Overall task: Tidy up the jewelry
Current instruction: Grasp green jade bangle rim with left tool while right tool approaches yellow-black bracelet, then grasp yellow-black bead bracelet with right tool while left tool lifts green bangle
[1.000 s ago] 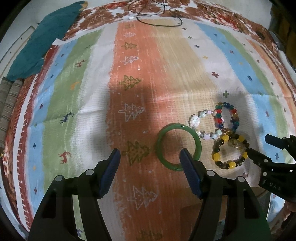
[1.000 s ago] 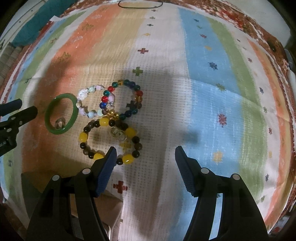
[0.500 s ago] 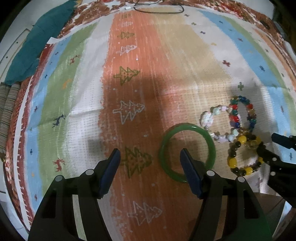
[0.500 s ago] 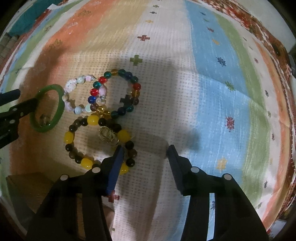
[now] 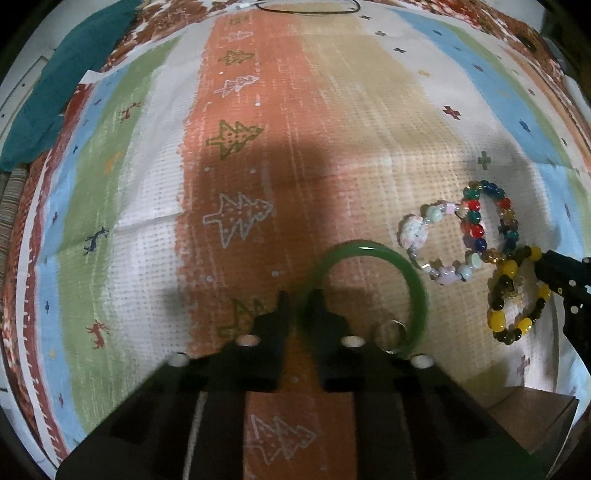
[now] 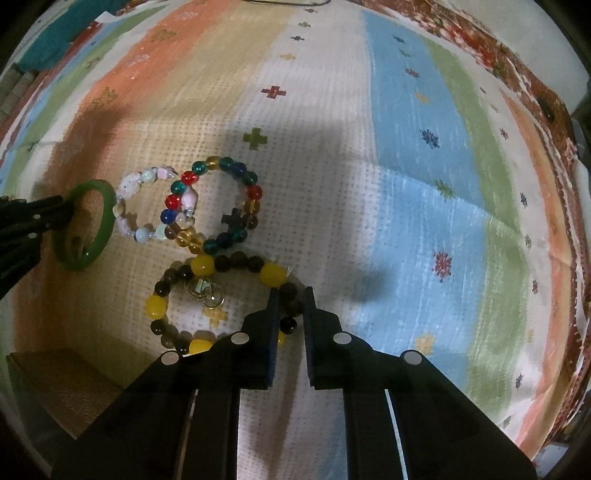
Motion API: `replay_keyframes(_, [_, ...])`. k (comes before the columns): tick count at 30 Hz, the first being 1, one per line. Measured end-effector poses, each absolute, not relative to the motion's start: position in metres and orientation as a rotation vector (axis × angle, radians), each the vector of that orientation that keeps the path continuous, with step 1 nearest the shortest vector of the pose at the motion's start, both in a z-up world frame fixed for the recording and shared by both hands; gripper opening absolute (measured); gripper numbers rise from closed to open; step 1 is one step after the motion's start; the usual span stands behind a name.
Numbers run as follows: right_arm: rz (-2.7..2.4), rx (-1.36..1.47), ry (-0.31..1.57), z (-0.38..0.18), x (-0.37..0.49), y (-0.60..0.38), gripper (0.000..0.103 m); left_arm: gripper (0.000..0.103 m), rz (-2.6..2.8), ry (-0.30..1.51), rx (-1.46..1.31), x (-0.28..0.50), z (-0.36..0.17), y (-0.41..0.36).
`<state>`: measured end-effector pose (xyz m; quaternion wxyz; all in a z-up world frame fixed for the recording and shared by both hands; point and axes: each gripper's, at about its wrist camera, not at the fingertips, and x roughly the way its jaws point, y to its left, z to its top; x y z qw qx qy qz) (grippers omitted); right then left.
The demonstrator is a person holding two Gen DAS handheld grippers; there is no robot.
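Note:
My left gripper (image 5: 299,299) points down at a striped tablecloth (image 5: 258,110), its jaws closing onto the left rim of a green bangle (image 5: 417,280), which the pads pinch. The right wrist view shows that bangle (image 6: 103,218) at far left with the left gripper (image 6: 62,210) on it. My right gripper (image 6: 290,295) has its jaws closing on the right side of a yellow-and-brown bead bracelet (image 6: 201,266), beads caught between the pads. A multicoloured bead bracelet (image 6: 251,192) and a pale pink one (image 6: 127,188) lie touching each other between the two.
A brown box (image 6: 55,387) sits at the near edge left of my right gripper. A teal cloth (image 5: 55,85) lies at the far left corner, and a black cable (image 5: 306,7) runs along the far edge. A small metal ring (image 5: 391,332) lies inside the bangle.
Both grippers have sunk toward the cloth and gone from wide open to shut, the left on the green bangle's rim and the right on the yellow-and-brown bracelet.

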<state>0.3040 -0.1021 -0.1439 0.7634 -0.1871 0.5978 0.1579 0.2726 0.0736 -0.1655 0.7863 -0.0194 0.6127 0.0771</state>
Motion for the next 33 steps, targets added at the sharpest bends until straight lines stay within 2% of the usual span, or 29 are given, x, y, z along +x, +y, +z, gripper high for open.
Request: replay_keyframes(33, [0.429,-0.248,1.106,-0.057,0.277,-0.115,0.011,0.008,0.155,1.151,-0.062,0.225,-0.084,0.054])
